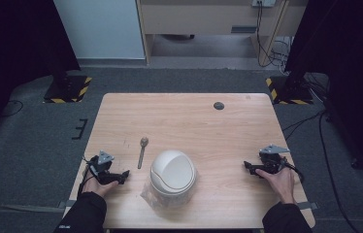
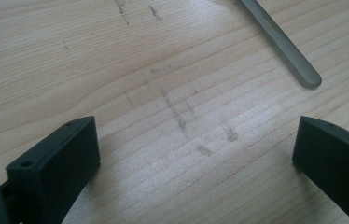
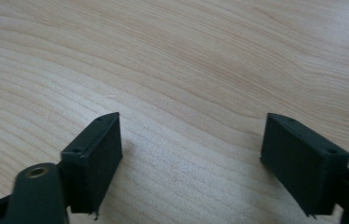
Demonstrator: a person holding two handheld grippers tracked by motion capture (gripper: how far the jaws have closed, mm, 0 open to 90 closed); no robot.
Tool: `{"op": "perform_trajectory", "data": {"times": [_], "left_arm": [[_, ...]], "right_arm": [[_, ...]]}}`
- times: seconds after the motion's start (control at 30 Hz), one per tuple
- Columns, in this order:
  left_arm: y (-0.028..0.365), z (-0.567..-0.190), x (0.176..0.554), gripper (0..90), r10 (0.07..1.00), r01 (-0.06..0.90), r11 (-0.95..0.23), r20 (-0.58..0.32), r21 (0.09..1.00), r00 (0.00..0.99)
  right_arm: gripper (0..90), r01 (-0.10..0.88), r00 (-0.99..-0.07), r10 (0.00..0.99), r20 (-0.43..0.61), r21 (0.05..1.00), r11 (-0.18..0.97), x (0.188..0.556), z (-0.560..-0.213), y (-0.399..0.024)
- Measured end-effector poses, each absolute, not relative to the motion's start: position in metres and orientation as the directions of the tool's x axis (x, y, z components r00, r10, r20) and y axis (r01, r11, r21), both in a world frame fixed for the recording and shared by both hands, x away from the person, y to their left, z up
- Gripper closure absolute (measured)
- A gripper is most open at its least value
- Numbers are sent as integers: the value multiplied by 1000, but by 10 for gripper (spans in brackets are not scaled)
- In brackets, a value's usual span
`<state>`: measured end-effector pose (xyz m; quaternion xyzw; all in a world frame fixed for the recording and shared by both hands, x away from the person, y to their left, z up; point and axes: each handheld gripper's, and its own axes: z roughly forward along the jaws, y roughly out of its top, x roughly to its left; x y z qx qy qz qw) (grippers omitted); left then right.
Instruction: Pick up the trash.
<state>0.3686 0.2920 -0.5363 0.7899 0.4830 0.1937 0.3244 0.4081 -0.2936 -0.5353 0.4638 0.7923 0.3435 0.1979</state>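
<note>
**Spoon lies just ahead of the left gripper, handle end nearest**

While both hands rest low at the near edge of the table (image 1: 184, 109), nothing is held yet. The left gripper (image 1: 121, 175) sits at the near left, its fingers (image 2: 65, 163) spread wide with only bare wood between them. The right gripper (image 1: 248, 167) sits at the near right, its fingers (image 3: 93, 154) also standing well apart over bare wood.

Now the thing nearest the action: a spoon (image 1: 141, 151) lies flat on the table, left of centre. Its long axis runs almost straight away from the person, bowl at the far end, handle end towards the near edge. From the left gripper it lies forward and a little to the right; in the left gripper view the handle tip (image 2: 303, 74) shows just beyond the fingers, off towards the upper right.

Between the two hands stands a white domed bin (image 1: 173, 174) on a clear bag (image 1: 150, 194), just right of the spoon and apart from it.

My call: the left hand is clearly the nearer one, and a pick-up would want the fingers brought forward and set across the handle, not along it.
</note>
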Motion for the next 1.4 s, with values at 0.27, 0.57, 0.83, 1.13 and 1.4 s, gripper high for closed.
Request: {"op": "perform_trajectory", "data": {"times": [0.27, 0.57, 0.83, 1.13, 1.4], "left_arm": [[294, -536, 367, 0, 891, 641, -296, -39, 708, 453], [291, -536, 366, 0, 883, 635, -335, -4, 696, 470], [291, -536, 366, 0, 883, 636, -334, -4, 696, 469], [291, -536, 366, 0, 884, 636, -332, -4, 696, 467], [290, -536, 366, 0, 886, 636, -331, -3, 697, 464]], "right_arm": [[236, 553, -476, 878, 54, 794, 251, 403, -514, -288], [192, 451, -468, 878, 102, 881, 139, 393, -477, -280], [181, 394, -513, 844, 156, 917, 70, 388, -450, -270], [165, 336, -596, 788, 156, 940, 68, 381, -417, -246], [153, 282, -663, 736, 136, 956, 77, 373, -392, -222]]}}
